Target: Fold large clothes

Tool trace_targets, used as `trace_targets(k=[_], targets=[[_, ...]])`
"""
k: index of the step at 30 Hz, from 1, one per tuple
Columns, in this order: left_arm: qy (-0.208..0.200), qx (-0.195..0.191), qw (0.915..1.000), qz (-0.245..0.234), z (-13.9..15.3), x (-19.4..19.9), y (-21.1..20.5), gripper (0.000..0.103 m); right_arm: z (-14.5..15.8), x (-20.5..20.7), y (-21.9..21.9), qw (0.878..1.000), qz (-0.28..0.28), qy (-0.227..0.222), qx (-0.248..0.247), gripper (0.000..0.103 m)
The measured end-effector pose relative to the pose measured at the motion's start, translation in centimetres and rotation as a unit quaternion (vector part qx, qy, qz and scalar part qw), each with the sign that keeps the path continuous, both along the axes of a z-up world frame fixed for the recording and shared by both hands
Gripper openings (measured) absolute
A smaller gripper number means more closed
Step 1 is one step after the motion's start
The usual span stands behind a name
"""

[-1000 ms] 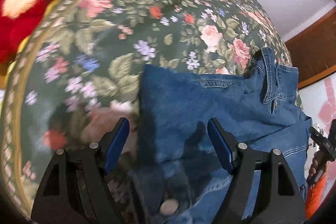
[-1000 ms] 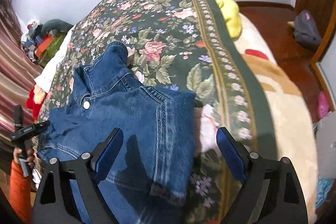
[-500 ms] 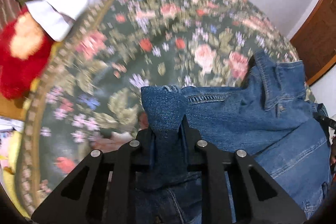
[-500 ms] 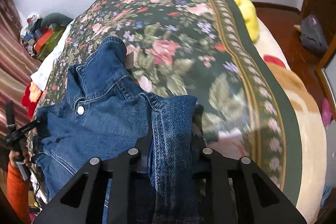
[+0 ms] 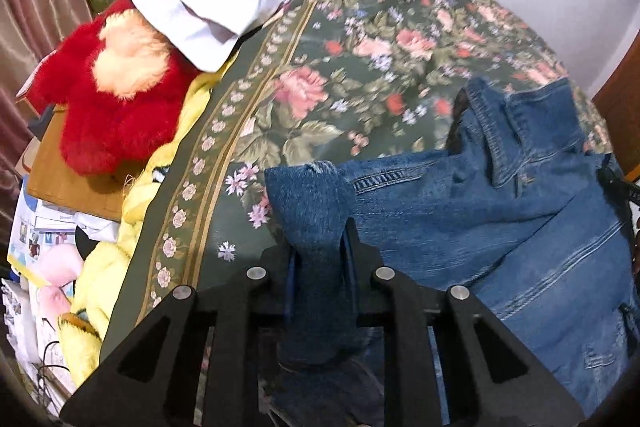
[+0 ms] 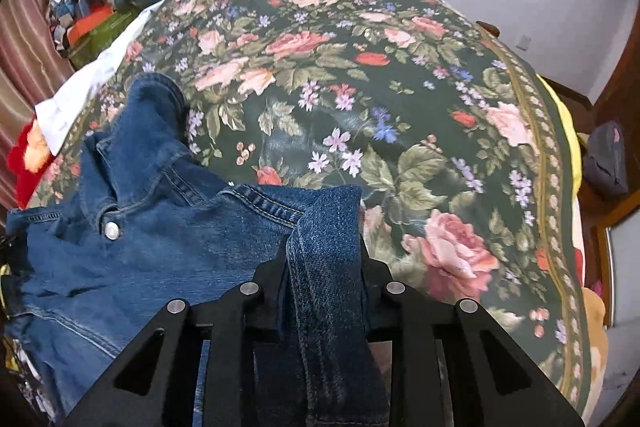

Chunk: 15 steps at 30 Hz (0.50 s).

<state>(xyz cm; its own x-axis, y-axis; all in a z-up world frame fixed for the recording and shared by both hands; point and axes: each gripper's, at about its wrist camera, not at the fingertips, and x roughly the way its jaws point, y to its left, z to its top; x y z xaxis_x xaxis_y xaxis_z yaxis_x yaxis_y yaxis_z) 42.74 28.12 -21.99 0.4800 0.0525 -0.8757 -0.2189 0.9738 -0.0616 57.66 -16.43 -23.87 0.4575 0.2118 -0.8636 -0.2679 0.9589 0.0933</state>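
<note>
On the left, the left tongs (image 5: 320, 259) are clamped on a bunched corner of the denim jacket (image 5: 500, 227), the fold of cloth standing up between the jaws; they have just closed on it. The grip sits at an outer edge, probably so the whole side can be lifted and carried over in one sweep. The jacket itself lies spread on the bed's floral bedspread (image 5: 360, 67), collar (image 5: 520, 123) pointing toward the far end, which leaves bare cover ahead for a fold. Off the bed's left edge rest a red plush toy (image 5: 112, 107) and a white garment (image 5: 224, 7) (both clear of the work). Further right, the right tongs (image 6: 322, 267) pinch the opposite corner of the same jacket (image 6: 160, 239) likewise, having just shut on it, so both corners can travel together and keep the edge taut.
</note>
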Motion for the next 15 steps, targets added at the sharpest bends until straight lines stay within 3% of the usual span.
trace_targets(k=[4,9,15], targets=[[0.011,0.027,0.9995,-0.007,-1.5,0.7,-0.2,0.028,-0.4,-0.5,-0.9,1.000,0.015,-0.005,0.004,0.033],[0.011,0.042,0.9989,-0.016,-1.5,0.4,-0.5,0.029,-0.2,-1.0,-1.7,0.999,0.001,-0.004,-0.041,0.073],[0.024,0.044,0.9987,-0.005,0.1,-0.4,-1.4,0.036,1.9,-2.8,-3.6,0.999,-0.020,0.027,0.002,0.074]])
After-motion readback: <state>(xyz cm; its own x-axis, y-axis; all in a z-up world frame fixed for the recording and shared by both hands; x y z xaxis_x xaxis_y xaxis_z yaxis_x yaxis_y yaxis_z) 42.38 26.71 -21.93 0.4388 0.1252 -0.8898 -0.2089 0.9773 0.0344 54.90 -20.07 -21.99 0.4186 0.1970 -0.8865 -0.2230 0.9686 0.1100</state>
